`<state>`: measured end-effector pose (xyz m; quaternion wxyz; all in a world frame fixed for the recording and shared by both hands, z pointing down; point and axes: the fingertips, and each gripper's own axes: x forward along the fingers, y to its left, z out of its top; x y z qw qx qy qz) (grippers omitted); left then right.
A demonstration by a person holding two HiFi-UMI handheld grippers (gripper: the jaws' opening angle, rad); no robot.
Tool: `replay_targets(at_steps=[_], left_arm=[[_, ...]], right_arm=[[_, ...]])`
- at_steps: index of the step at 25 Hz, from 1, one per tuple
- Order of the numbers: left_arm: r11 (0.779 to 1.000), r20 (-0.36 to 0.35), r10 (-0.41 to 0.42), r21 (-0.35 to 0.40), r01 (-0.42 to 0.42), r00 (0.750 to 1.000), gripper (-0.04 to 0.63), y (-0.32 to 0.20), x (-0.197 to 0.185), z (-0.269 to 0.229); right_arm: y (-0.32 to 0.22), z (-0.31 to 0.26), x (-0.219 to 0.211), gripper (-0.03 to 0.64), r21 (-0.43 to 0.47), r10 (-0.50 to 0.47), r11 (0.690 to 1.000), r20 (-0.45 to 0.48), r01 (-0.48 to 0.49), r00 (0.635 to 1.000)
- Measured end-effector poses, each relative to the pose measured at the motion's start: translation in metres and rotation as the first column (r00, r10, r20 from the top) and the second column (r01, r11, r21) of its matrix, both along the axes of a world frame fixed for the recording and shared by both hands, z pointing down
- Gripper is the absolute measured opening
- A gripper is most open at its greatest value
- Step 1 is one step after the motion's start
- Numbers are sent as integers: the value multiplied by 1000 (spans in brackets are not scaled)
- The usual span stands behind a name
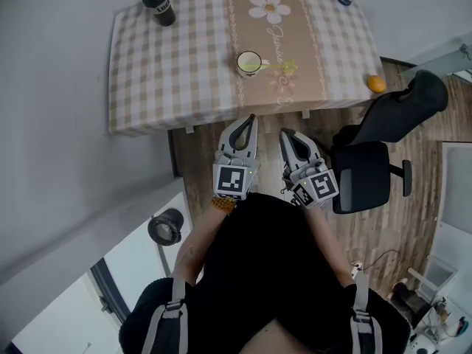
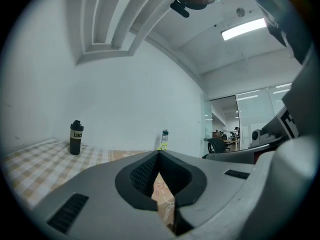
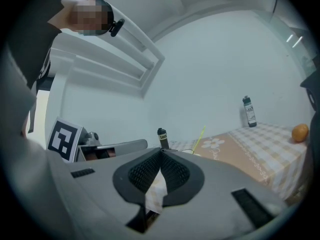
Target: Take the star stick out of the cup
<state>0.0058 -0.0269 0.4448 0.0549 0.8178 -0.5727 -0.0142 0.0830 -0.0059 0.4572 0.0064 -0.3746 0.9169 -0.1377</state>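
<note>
yellow-green star stick (image 1: pixel 279 66) leaned in white cup (image 1: pixel 248 63) — left gripper (image 1: pixel 251 118), right gripper (image 1: pixel 283 133) both clenched, empty; sideways pull could tip the cup.

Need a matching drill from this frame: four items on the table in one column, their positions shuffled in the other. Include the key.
Items:
1. cup
2. black bottle
3. orange
4. star stick

Positions:
A. far left corner of the table
B. near right corner
C. in the cup, leaning out to the right
D. on the runner, toward the near edge

Pairs: 1-D, 2-A, 3-B, 4-C
</note>
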Motion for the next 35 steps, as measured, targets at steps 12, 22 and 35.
replay_targets(at_steps=[12, 22, 35], left_arm=[[999, -15, -39, 13, 39, 999, 2, -55, -58, 18], [999, 6, -39, 18, 39, 999, 2, -82, -78, 20], [999, 31, -30, 23, 30, 999, 2, -103, -81, 27]], right_arm=[[-57, 14, -49, 6, 22, -29, 999, -50, 30, 998], [-99, 32, -51, 6, 18, 35, 999, -54, -34, 998], [-128, 55, -34, 6, -8, 68, 998, -53, -69, 996]])
